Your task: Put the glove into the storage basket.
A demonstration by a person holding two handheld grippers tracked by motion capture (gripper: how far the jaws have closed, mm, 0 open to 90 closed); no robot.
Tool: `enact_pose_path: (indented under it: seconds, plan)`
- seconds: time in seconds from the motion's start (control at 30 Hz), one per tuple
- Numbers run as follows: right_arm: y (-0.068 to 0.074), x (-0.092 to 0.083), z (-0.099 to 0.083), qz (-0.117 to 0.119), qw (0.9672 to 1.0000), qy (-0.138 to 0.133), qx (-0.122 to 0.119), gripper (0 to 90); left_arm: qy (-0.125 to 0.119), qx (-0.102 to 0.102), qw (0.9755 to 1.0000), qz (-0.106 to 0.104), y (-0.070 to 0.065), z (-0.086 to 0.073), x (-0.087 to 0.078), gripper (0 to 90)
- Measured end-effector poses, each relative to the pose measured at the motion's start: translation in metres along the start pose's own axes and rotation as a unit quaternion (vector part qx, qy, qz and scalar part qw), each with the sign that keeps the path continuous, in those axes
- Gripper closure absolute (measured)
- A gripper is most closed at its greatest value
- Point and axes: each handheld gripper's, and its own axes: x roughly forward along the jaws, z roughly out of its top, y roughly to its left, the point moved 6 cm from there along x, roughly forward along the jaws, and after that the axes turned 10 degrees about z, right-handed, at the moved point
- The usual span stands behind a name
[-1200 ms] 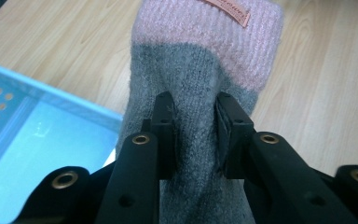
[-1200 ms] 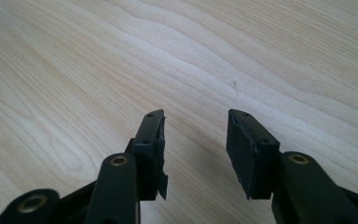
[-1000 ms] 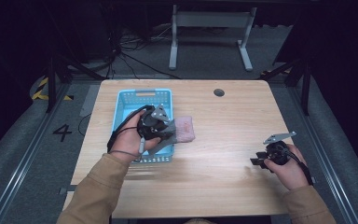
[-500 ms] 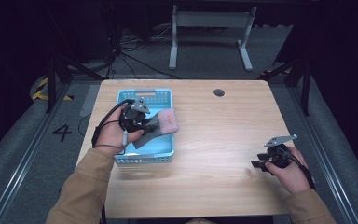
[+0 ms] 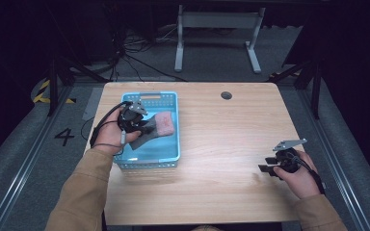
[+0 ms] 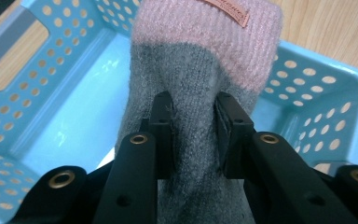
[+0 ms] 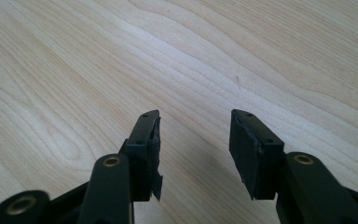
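Note:
A grey sock with a pink cuff (image 5: 159, 124) (image 6: 200, 70) hangs over the inside of a light blue perforated basket (image 5: 166, 156) (image 6: 51, 107) at the table's left. My left gripper (image 5: 142, 124) (image 6: 193, 126) is shut on the sock's grey part, its jaws pinching the knit from both sides. A small brown label sits on the cuff. At the right front of the table my right gripper (image 5: 269, 168) (image 7: 193, 154) rests low over bare wood, open, with nothing between its jaws.
The wooden table (image 5: 226, 144) has a round cable hole (image 5: 226, 95) near its far edge. A dark floor with cables and a metal stand lies beyond the table. The person's sleeves come in from the bottom.
My left gripper has carried the sock leftward from the basket's right wall to over the basket's inside. The right gripper has stayed in place.

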Motion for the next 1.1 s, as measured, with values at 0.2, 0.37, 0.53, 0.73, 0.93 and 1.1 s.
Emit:
enact_pose_path:
  seconds: [0.2, 0.37, 0.53, 0.73, 0.93, 1.1]
  plan:
    - [0.001, 0.0, 0.001, 0.0, 1.0, -0.001, -0.004, 53.3, 0.009, 0.001, 1.0, 0.003, -0.001, -0.005, 0.016, 71.9]
    - [0.001, 0.0, 0.001, -0.001, 1.0, -0.007, -0.004, 52.0, 0.016, -0.011, 0.9998, -0.003, -0.003, -0.009, 0.029, 71.8]
    - [0.001, 0.001, 0.001, 0.0, 1.0, -0.006, -0.004, 51.5, 0.036, -0.01, 0.9993, -0.008, -0.002, -0.016, 0.042, 71.7]
    - [0.002, 0.001, 0.001, -0.001, 1.0, -0.007, -0.001, 50.9, 0.053, -0.004, 0.9985, -0.009, -0.004, -0.016, 0.051, 71.5]
    - [0.001, 0.001, 0.002, -0.002, 0.9999, -0.01, -0.005, 49.8, 0.064, -0.002, 0.9978, -0.014, -0.004, -0.02, 0.059, 71.0]
    - [0.001, 0.002, 0.001, -0.003, 0.9999, -0.009, -0.002, 48.8, 0.081, 0.017, 0.9964, -0.014, -0.005, -0.02, 0.066, 70.6]
